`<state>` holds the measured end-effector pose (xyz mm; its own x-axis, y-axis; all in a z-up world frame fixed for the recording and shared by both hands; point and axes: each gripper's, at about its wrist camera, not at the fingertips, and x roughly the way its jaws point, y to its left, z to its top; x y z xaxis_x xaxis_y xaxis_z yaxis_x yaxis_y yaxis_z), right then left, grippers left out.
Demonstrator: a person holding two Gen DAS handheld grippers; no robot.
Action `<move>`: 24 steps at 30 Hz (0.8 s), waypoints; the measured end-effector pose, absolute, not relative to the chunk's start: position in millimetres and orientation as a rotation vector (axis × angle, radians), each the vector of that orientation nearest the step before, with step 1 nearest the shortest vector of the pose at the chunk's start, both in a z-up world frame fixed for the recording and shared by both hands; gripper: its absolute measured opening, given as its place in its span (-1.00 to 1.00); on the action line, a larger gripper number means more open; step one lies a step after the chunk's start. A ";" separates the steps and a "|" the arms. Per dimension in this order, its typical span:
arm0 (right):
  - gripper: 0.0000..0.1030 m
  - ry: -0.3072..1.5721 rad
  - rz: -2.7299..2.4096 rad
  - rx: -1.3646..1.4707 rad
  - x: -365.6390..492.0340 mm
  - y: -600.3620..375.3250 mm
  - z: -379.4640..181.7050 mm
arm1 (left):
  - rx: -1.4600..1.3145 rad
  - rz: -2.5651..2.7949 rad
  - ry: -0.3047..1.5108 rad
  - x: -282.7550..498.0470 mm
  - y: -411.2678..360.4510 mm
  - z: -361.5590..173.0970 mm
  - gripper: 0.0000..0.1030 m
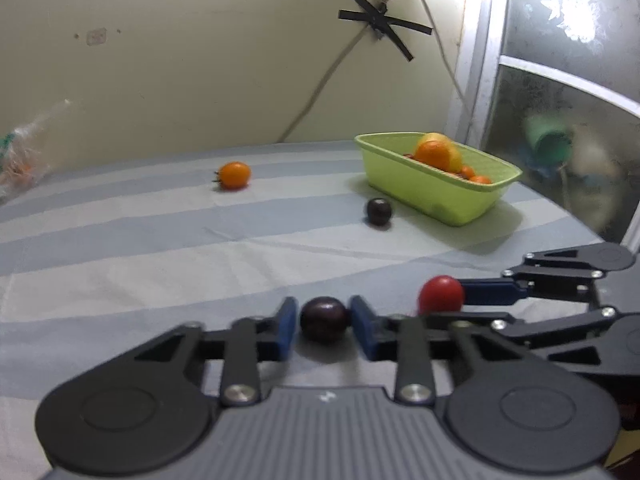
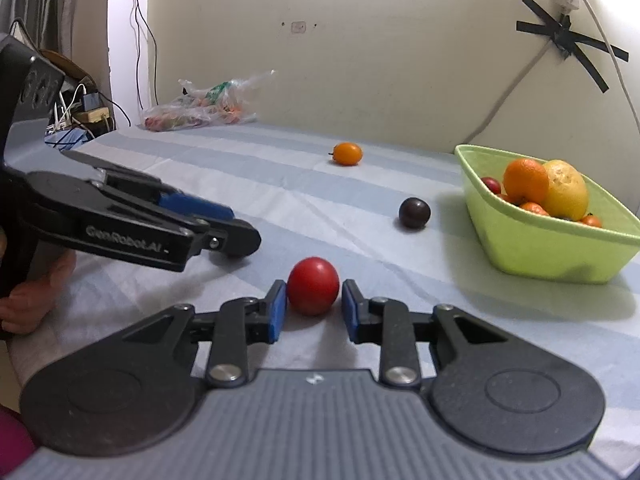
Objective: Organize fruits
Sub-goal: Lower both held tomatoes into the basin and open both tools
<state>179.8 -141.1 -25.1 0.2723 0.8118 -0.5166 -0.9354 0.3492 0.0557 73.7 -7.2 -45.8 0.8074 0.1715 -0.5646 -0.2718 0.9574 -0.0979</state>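
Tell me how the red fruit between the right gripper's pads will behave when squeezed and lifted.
The red fruit looks round and smooth, so it may roll on the cloth or slip from the flat blue pads unless pinched across its middle. It looks small, so probably light. The right gripper shows a gap on one side, so it is not yet clamped.

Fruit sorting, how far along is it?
Done: several fruits lie in the green basket. In hand: left claw brackets a dark plum, right claw a red fruit. Left on the cloth: another dark plum and a small orange fruit.
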 end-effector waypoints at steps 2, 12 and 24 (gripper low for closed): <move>-0.42 0.491 1.184 -0.249 181.5 -145.5 -21.5 | -0.165 0.234 0.578 79.8 -8.6 -40.0 -0.47; -0.41 0.321 0.923 -0.111 240.0 -182.6 4.0 | -0.158 0.108 0.461 168.1 -20.6 8.6 -0.46; -0.36 0.376 0.762 -0.075 308.8 -190.5 -10.8 | -0.107 0.101 0.517 257.2 -38.5 -14.6 -0.18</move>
<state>308.8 -190.5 -10.8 0.6604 0.6595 -0.3592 -0.6859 0.7244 0.0689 257.2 -38.5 -14.6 0.8648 0.0690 -0.4974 -0.1230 0.9894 -0.0768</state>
